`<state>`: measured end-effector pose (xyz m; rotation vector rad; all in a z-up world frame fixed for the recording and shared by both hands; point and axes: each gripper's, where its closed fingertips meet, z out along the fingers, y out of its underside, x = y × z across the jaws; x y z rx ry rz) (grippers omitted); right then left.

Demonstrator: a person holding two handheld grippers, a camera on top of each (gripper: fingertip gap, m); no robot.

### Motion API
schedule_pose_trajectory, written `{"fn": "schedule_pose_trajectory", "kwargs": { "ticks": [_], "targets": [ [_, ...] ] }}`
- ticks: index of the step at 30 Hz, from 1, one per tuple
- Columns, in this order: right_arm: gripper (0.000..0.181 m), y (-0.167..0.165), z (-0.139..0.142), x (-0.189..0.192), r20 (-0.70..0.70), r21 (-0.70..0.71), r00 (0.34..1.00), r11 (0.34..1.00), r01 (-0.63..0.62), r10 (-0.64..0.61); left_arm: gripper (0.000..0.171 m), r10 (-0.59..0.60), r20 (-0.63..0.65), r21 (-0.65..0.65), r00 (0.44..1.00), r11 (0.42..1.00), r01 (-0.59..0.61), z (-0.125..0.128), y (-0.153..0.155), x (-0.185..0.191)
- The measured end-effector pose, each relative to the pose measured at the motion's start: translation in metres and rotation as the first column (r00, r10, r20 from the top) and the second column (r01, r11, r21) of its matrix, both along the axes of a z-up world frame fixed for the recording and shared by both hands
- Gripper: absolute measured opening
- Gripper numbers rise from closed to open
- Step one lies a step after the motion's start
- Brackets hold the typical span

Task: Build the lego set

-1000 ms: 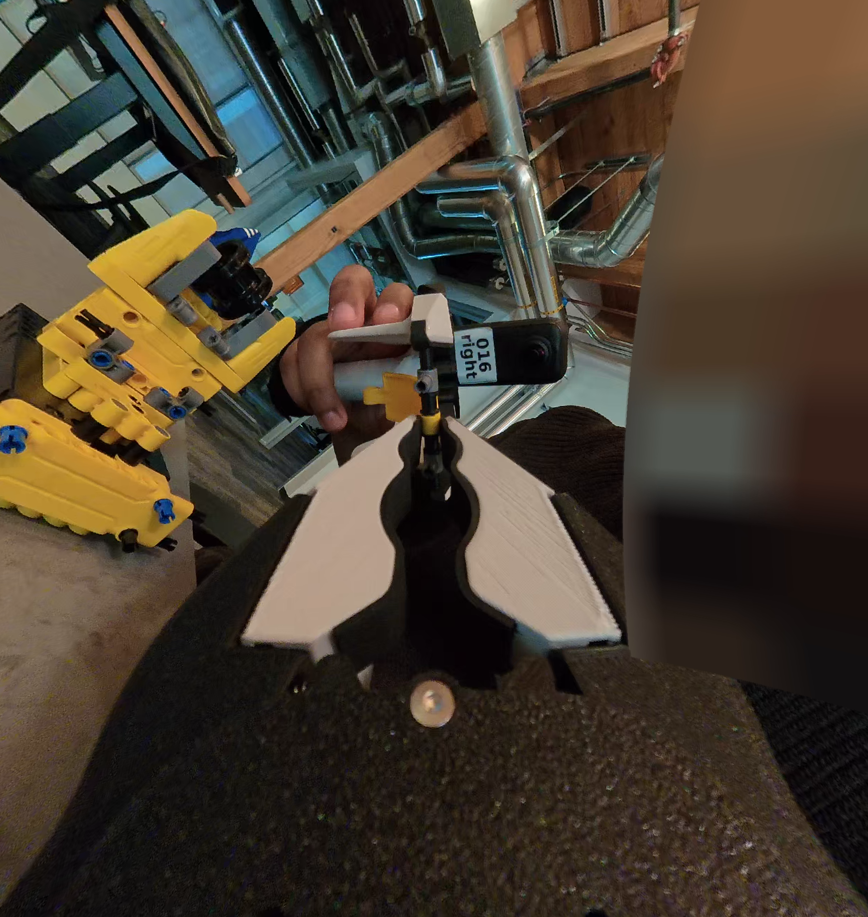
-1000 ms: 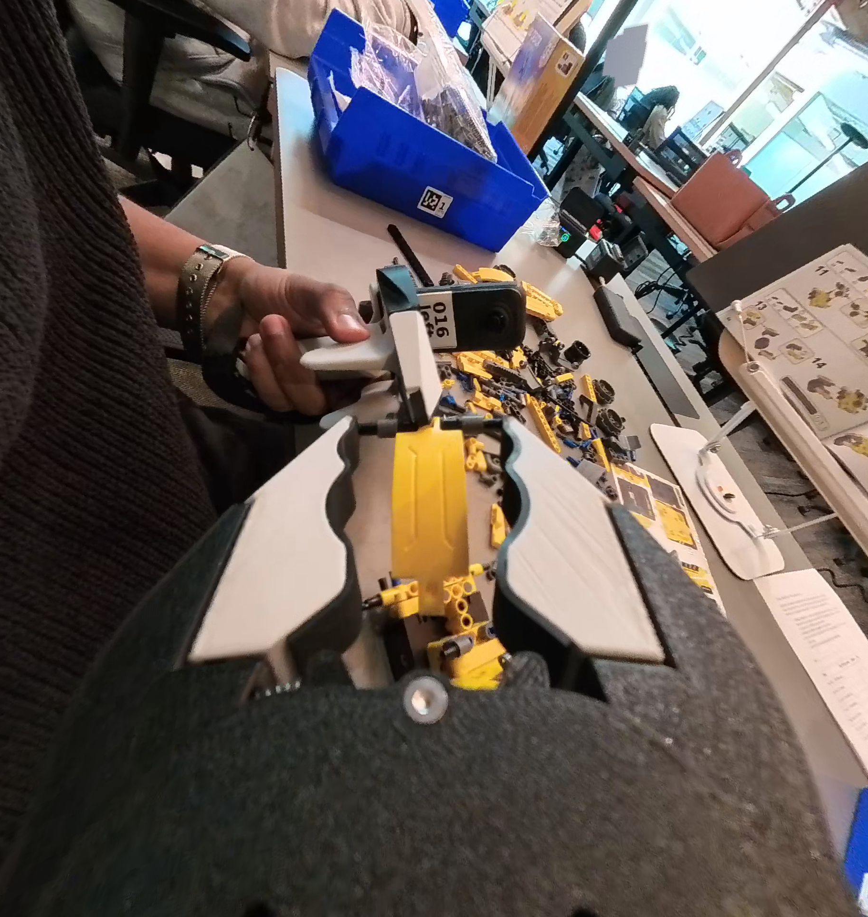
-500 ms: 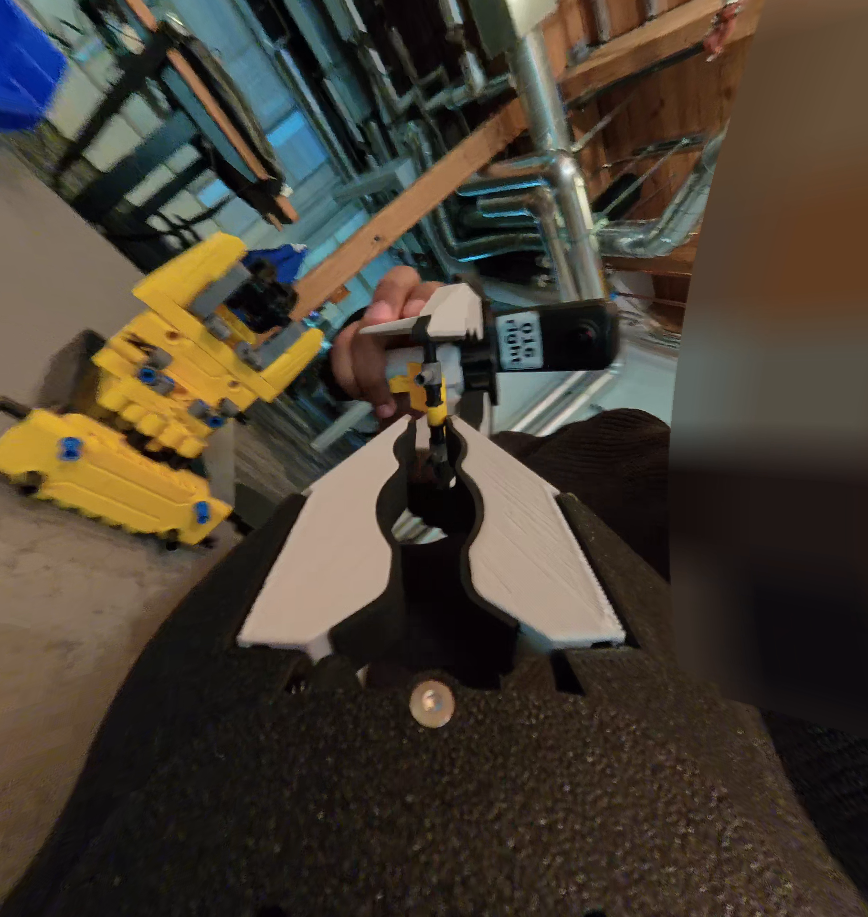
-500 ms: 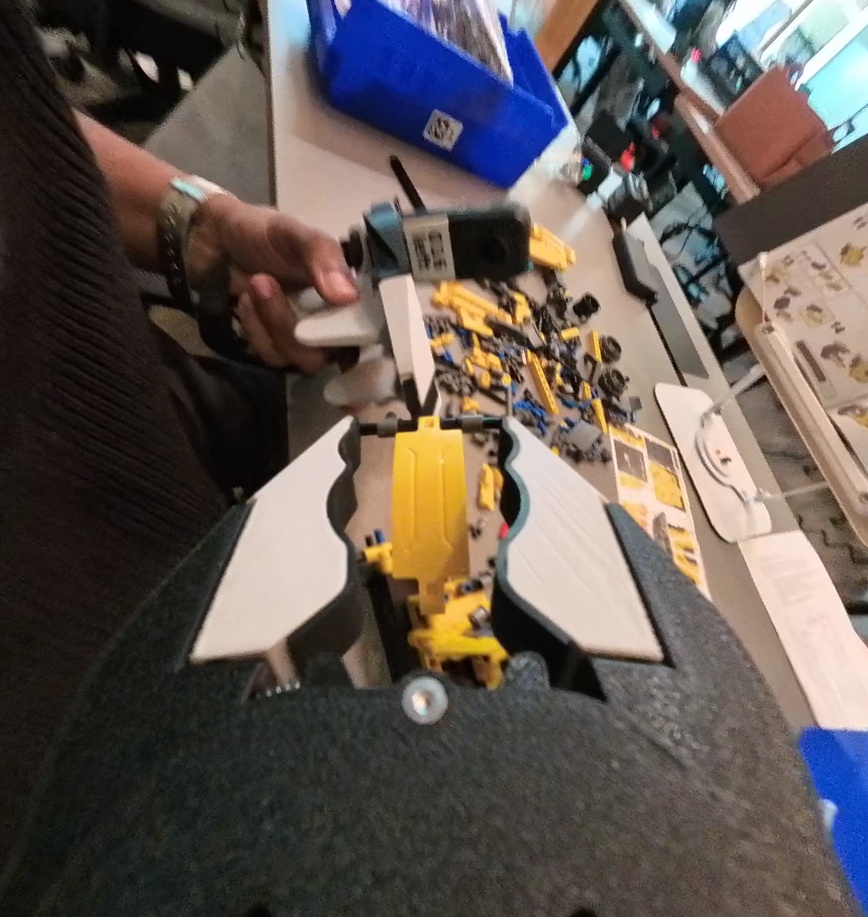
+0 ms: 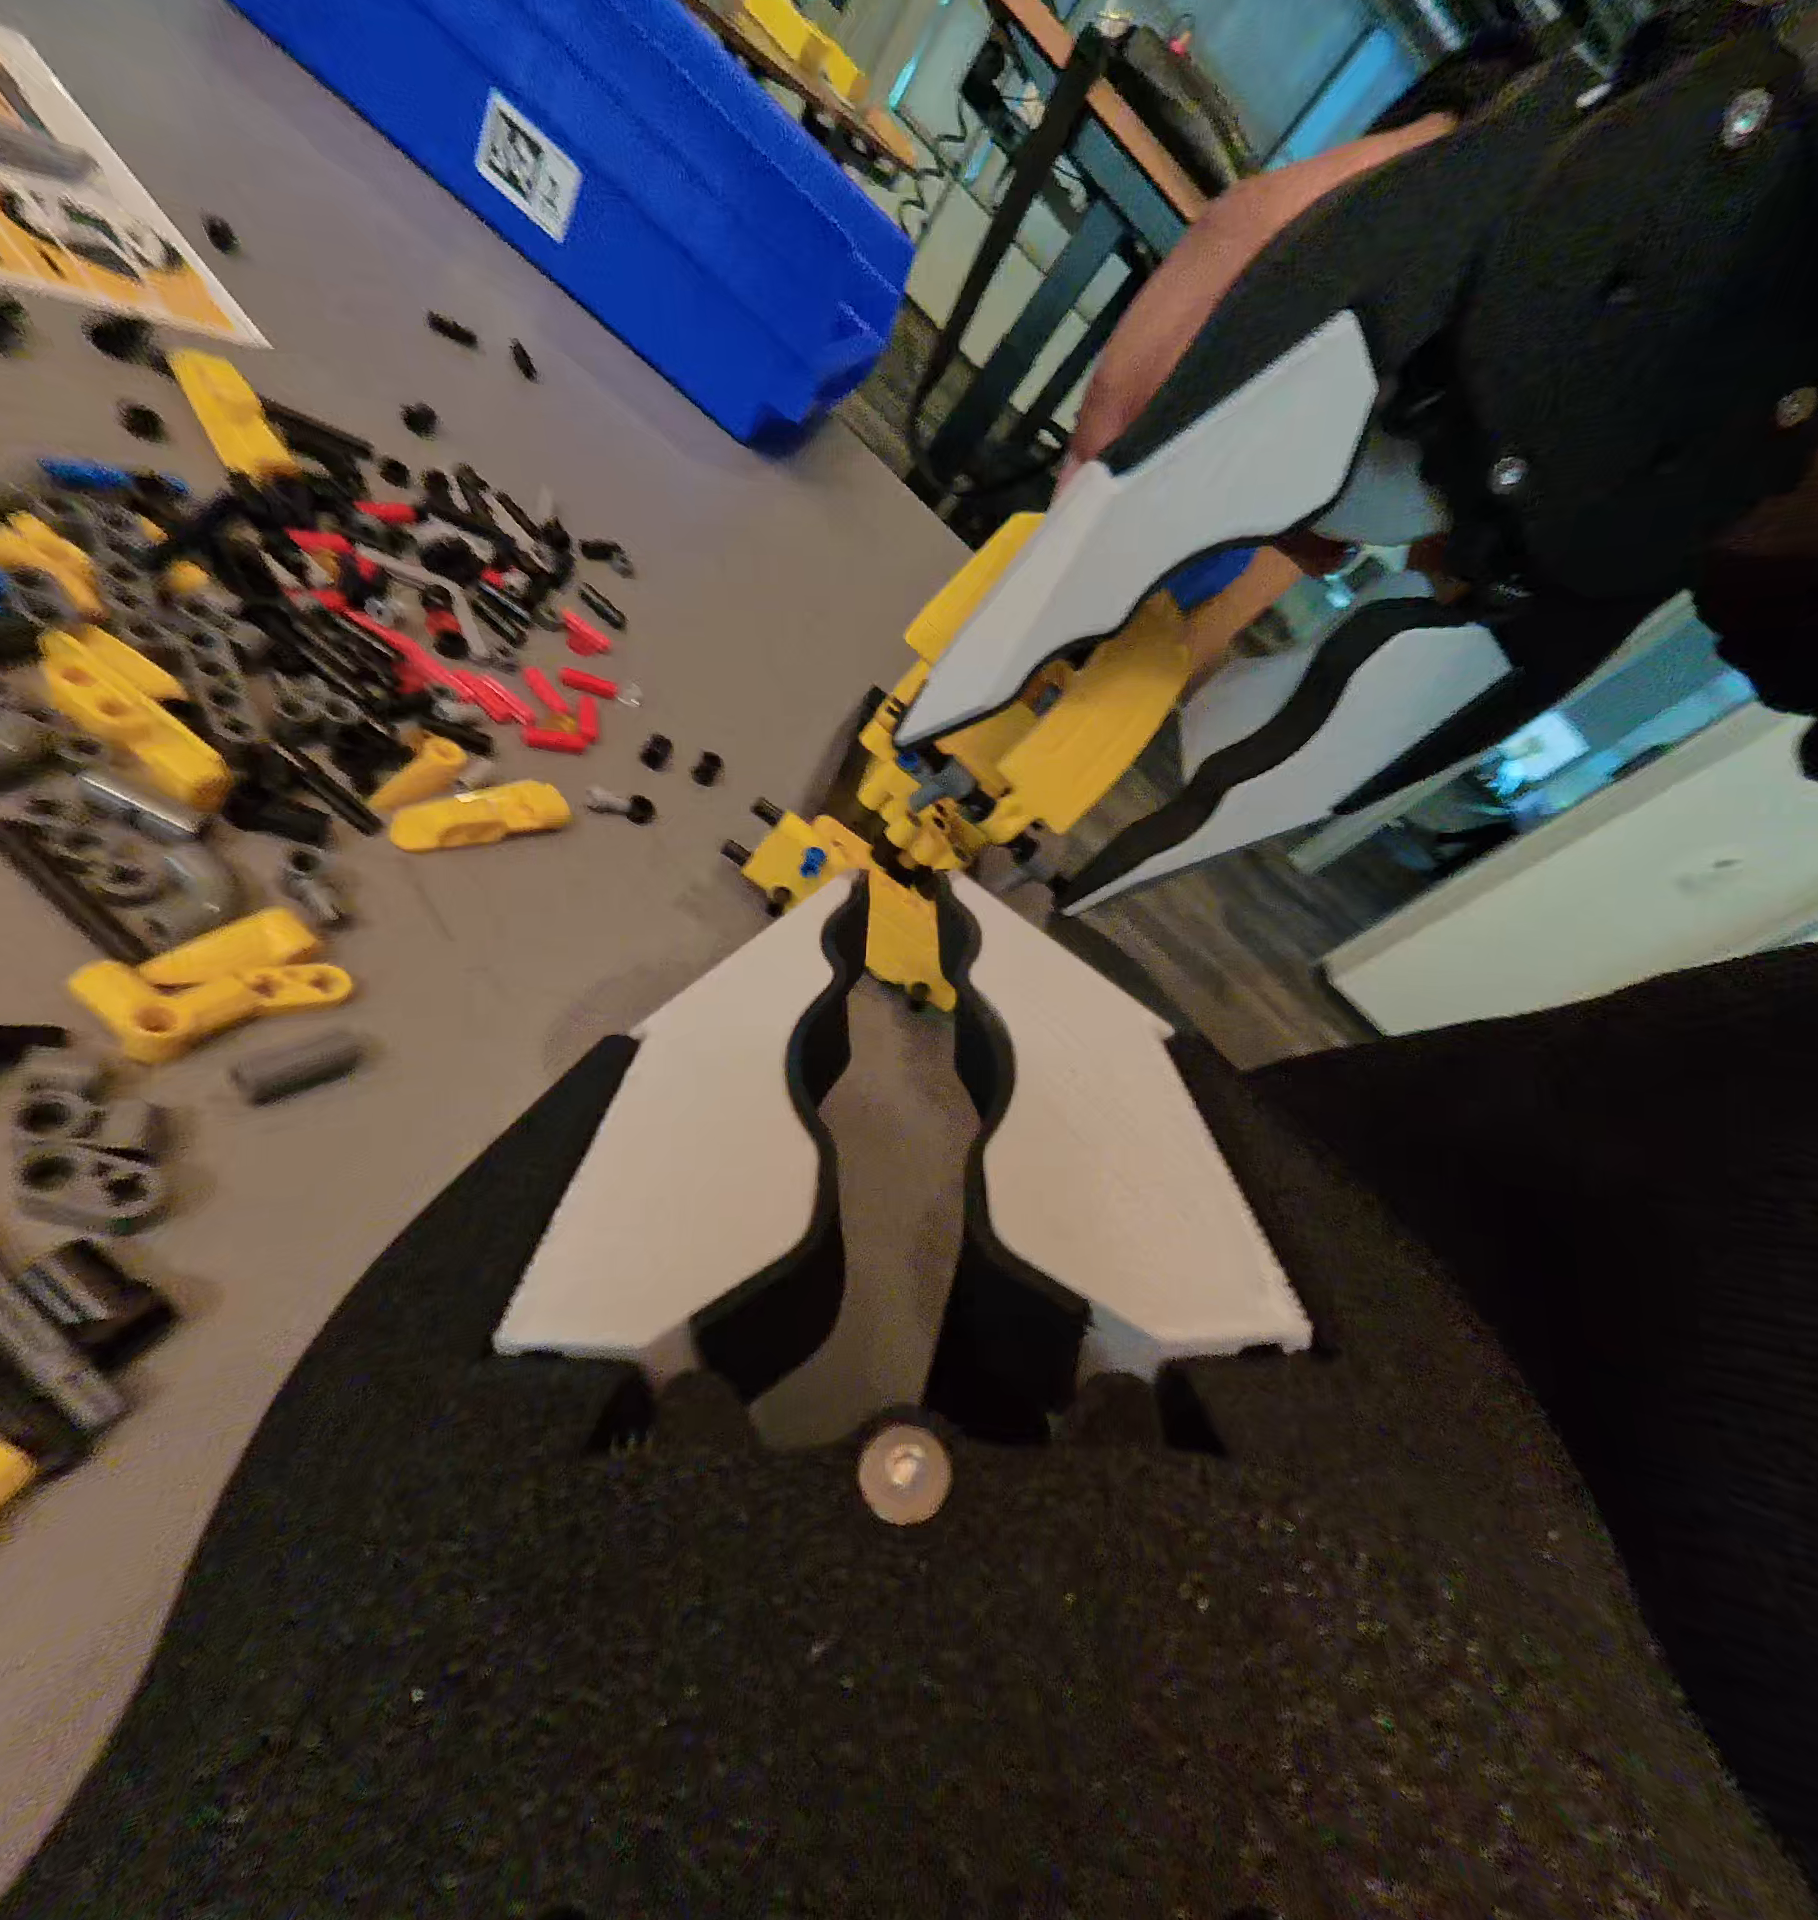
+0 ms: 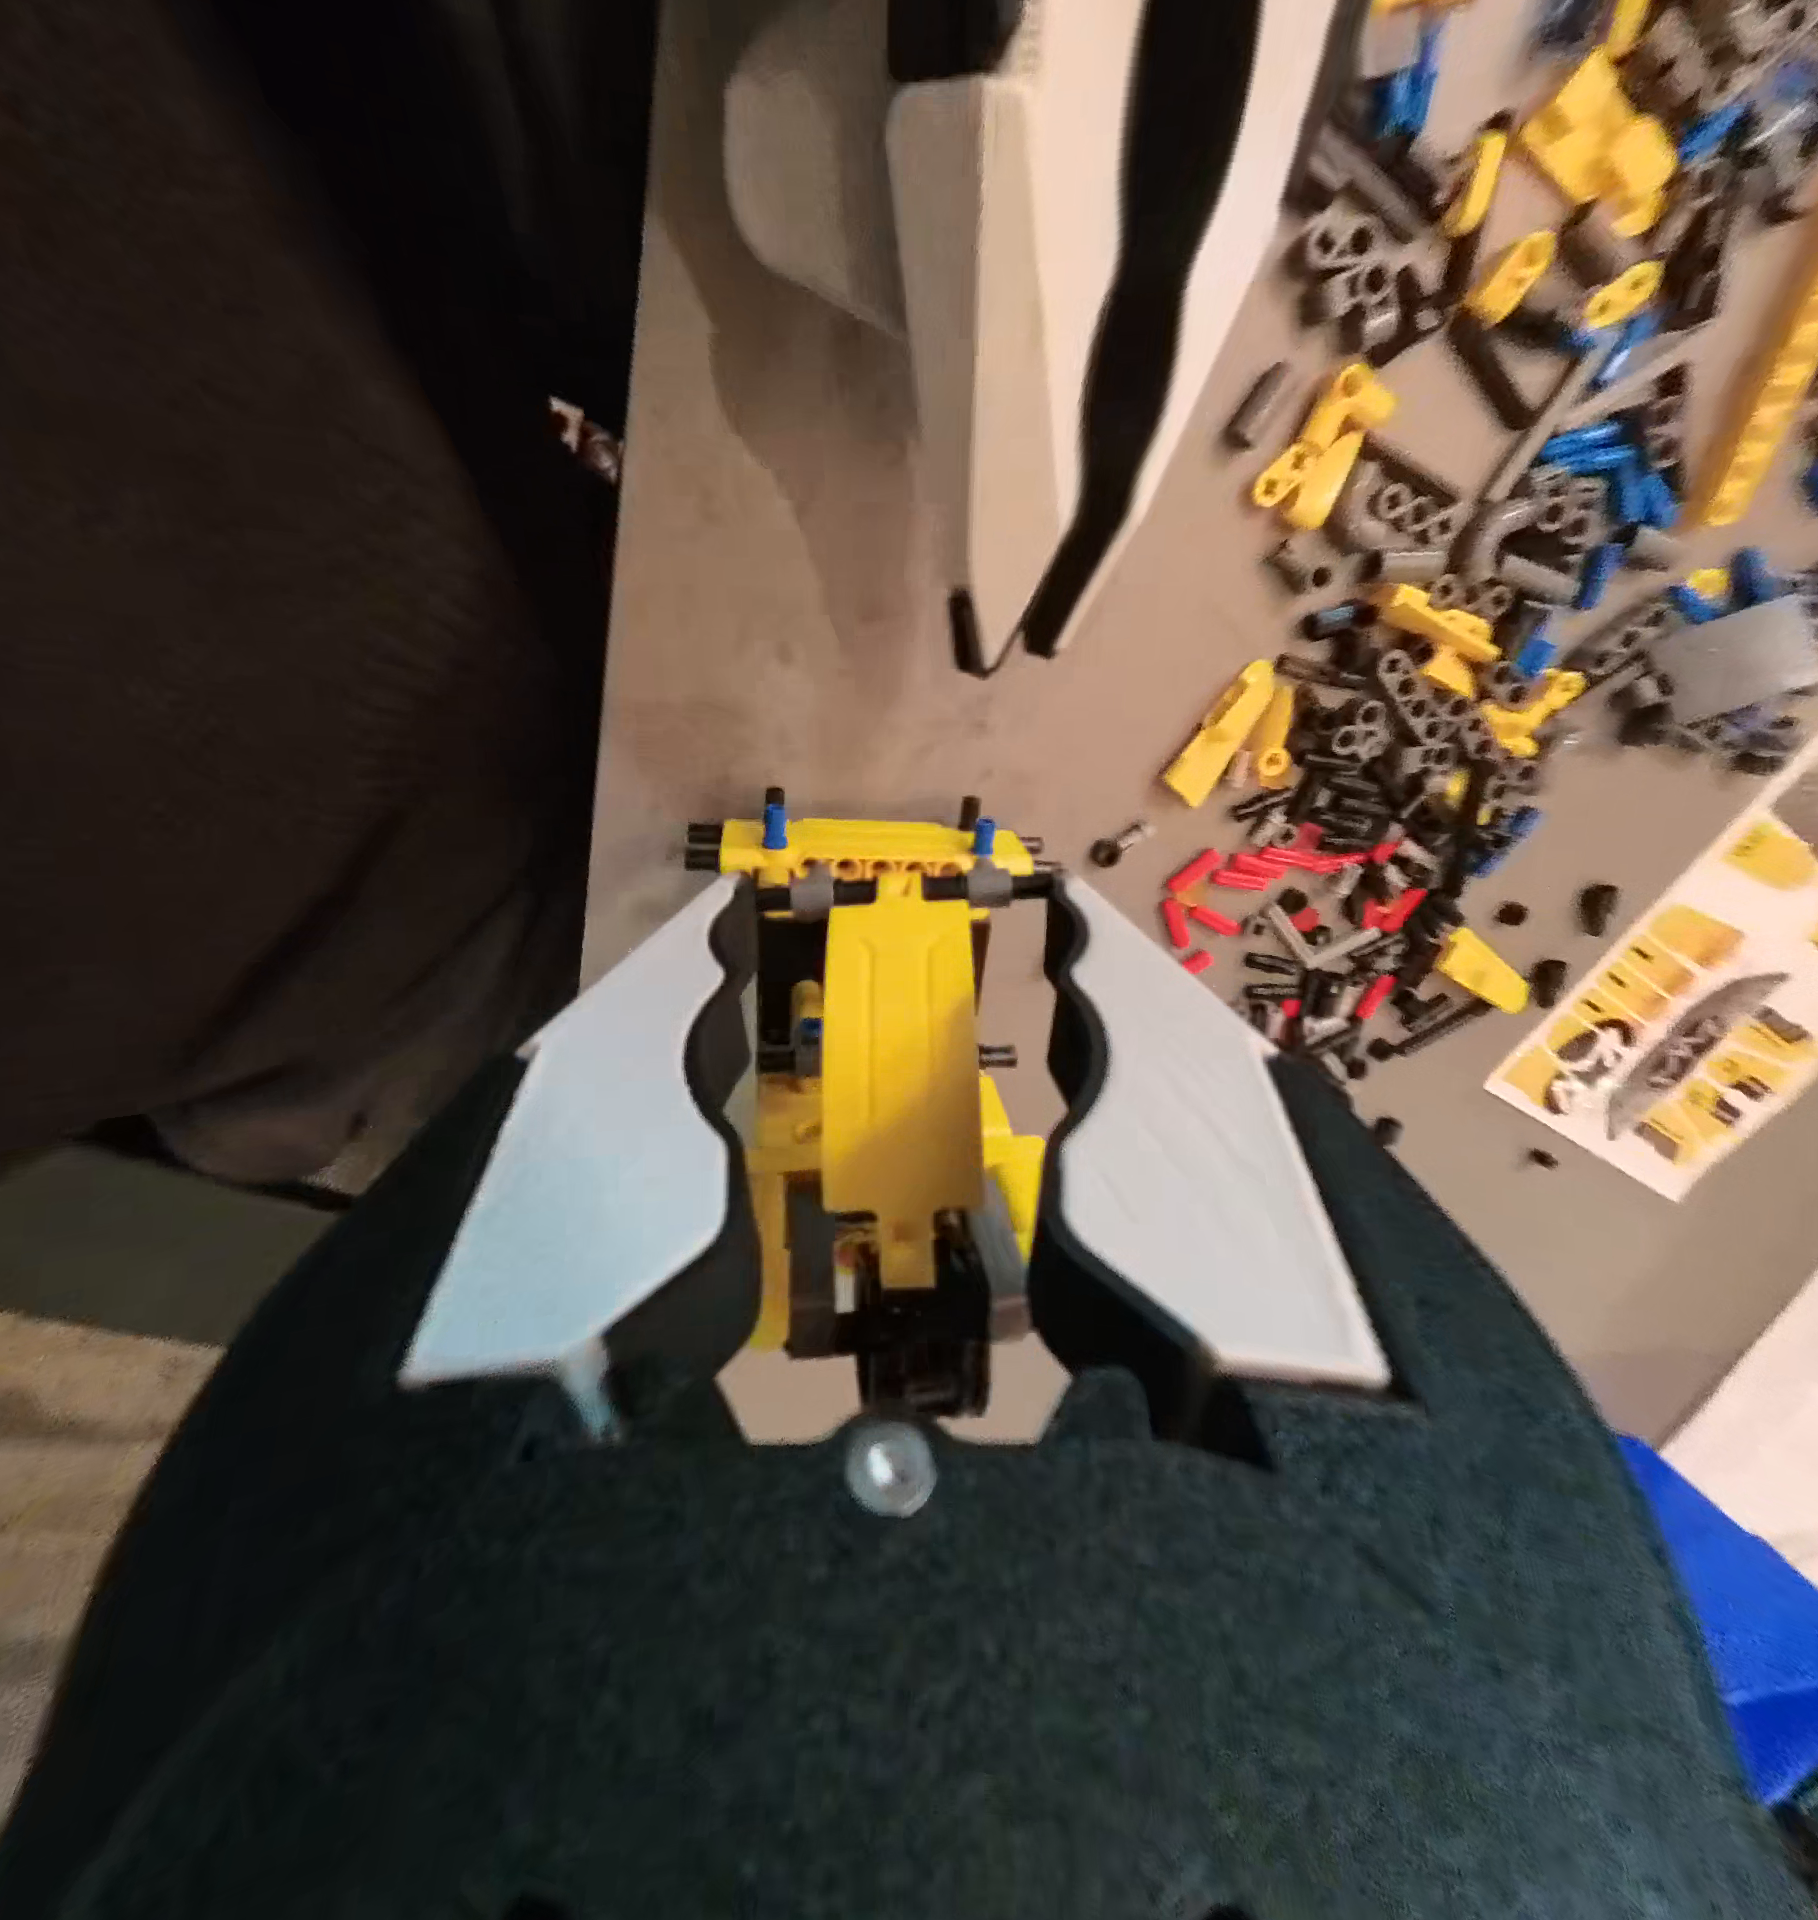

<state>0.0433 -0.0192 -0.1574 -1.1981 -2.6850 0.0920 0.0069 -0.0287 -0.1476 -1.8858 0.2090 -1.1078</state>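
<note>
My right gripper (image 6: 889, 883) is shut on a yellow brick-built model (image 6: 900, 1049), which lies lengthwise between its fingers, just above the grey table (image 6: 843, 665). In the left wrist view the right gripper (image 5: 988, 821) holds the model (image 5: 1081, 717) at the table's edge. My left gripper (image 5: 903, 883) has a narrow gap between its tips and nothing in it. Its tips are close to the model's far end with the black pins. It also shows in the right wrist view (image 6: 998, 639), a little beyond the model.
A pile of loose yellow, black, red and blue pieces (image 5: 261, 644) covers the table (image 5: 417, 1039), also seen in the right wrist view (image 6: 1456, 675). A blue bin (image 5: 676, 208) stands behind it. A printed sheet (image 6: 1663, 1039) lies beside the pile. A dark sleeve (image 6: 261, 520) is at the table edge. The left gripper's tips are roughly 5 cm from the right gripper's.
Both grippers have swung down from mid-air to just over the table. My left gripper has let go of the small black-and-yellow pin and drawn back a little. The right still holds the model.
</note>
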Motion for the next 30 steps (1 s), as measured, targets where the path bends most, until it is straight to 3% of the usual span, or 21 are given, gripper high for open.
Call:
{"fn": "schedule_pose_trajectory", "kwargs": {
  "ticks": [5, 13, 30],
  "targets": [
    [0.056, 0.004, -0.016, 0.003, 0.118, -0.085, 0.992, 0.995, 0.043, -0.033, 0.015, -0.056, 0.037, -0.117, 0.998, 0.991, 0.060, -0.015, -0.003, 0.011],
    [0.056, 0.006, -0.025, 0.008, 0.163, -0.117, 0.984, 0.989, 0.092, -0.073, 0.015, -0.033, -0.052, -0.141, 0.998, 0.990, 0.025, -0.026, -0.001, 0.012],
    [0.056, 0.011, -0.025, 0.014, 0.196, -0.063, 0.964, 0.979, 0.196, -0.181, 0.015, -0.050, -0.044, -0.150, 0.998, 0.988, 0.043, -0.027, -0.002, 0.015]
  ]
}}
